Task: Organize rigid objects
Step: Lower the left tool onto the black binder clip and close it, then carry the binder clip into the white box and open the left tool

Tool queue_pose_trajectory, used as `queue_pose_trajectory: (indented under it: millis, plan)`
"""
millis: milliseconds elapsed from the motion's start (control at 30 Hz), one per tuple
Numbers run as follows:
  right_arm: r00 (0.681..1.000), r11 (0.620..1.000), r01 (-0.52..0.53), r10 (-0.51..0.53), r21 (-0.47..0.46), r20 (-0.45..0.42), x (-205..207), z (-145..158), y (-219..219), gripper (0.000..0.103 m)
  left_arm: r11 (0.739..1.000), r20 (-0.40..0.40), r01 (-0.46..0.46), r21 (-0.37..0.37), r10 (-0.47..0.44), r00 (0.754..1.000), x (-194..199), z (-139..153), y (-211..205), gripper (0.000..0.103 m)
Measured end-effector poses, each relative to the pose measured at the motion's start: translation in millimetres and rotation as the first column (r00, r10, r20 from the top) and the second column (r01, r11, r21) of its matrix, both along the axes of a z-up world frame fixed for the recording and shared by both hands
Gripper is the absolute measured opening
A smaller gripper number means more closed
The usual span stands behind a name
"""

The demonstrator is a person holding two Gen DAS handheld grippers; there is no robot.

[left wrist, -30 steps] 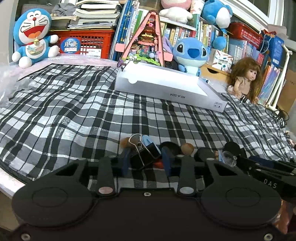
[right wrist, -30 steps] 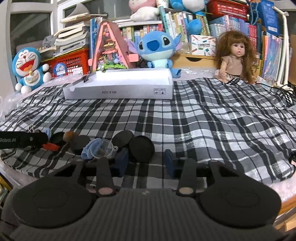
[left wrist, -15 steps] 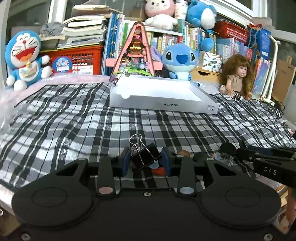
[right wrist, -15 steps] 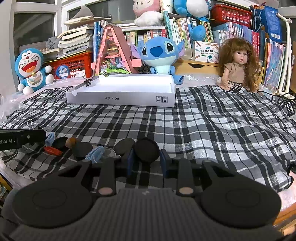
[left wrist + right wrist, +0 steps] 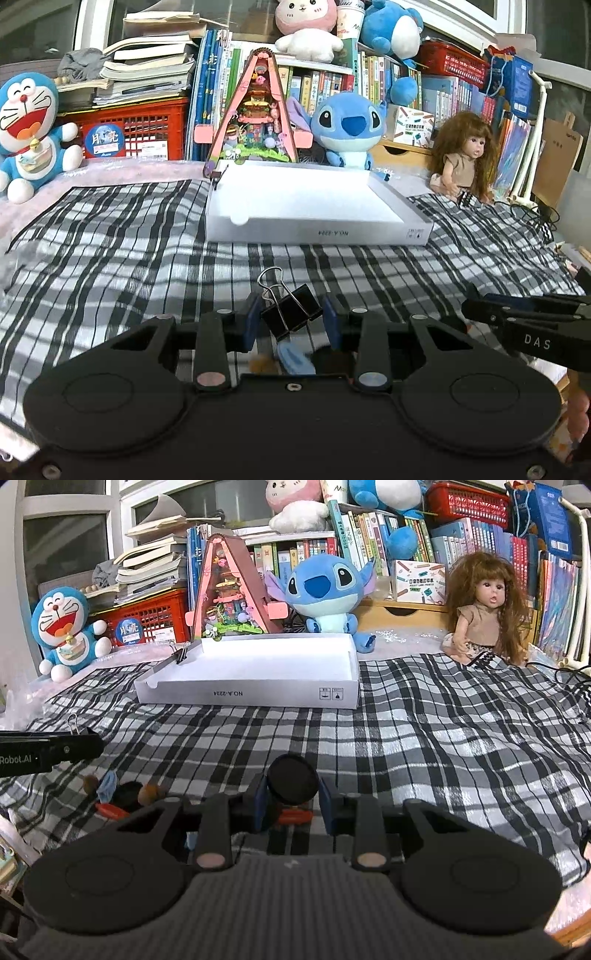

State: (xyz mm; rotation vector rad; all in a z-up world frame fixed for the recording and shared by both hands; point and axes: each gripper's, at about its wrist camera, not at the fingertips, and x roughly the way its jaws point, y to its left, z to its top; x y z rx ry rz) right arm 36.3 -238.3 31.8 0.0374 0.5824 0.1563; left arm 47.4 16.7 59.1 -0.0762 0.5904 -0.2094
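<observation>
My left gripper [image 5: 290, 320] is shut on a black binder clip [image 5: 290, 310] and holds it above the checked cloth. My right gripper [image 5: 291, 797] is shut on a black round disc [image 5: 292, 780], also lifted off the cloth. A shallow white box [image 5: 306, 206] lies open farther back in the middle; it also shows in the right wrist view [image 5: 258, 675], with a binder clip [image 5: 180, 653] on its left rim. Small loose items lie below the grippers: a blue piece [image 5: 295, 362], brown balls [image 5: 149, 793] and an orange piece [image 5: 110, 809].
Plush toys, a doll [image 5: 484, 613], a pink triangular toy house [image 5: 255, 118], red crates and books line the back edge. The right gripper's finger [image 5: 524, 317] shows at the left view's right side. The table's front edge lies just under both grippers.
Both grippers closed on their items and lifted: the left took the binder clip, the right took the black disc. Both views now sit higher, facing the white box.
</observation>
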Motion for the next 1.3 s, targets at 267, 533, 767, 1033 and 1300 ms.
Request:
queue_pose_trajectory:
  millis: [267, 533, 767, 1033, 1300]
  plan:
    - [1.0, 1.0, -0.024, 0.024, 0.008, -0.01, 23.0, 17.6, -0.3, 0.036, 1.0, 0.007, 0.008, 0.005, -0.008, 1.0, 29.0, 18.7, -2.1, 0.034]
    - [0.999, 0.999, -0.044, 0.044, 0.026, -0.019, 45.3, 31.5, 0.4, 0.036, 1.0, 0.01, 0.009, 0.019, -0.01, 1.0, 55.1, 31.6, -10.9, 0.033]
    - [0.998, 0.998, -0.055, 0.056, 0.035, -0.04, 70.3, 39.3, 2.4, 0.036, 1.0, -0.013, 0.0, 0.013, 0.0, 1.0, 86.0, 40.8, -9.8, 0.033]
    - [0.994, 0.998, -0.064, 0.066, 0.026, -0.084, 102.8, 46.9, 2.8, 0.036, 1.0, -0.043, 0.001, 0.026, 0.0, 0.999, 123.1, 45.6, -10.8, 0.034]
    - [0.984, 0.997, -0.074, 0.077, 0.027, -0.159, 138.6, 45.6, 7.5, 0.036, 0.999, -0.114, 0.011, 0.037, -0.006, 0.993, 158.9, 37.4, -16.9, 0.034]
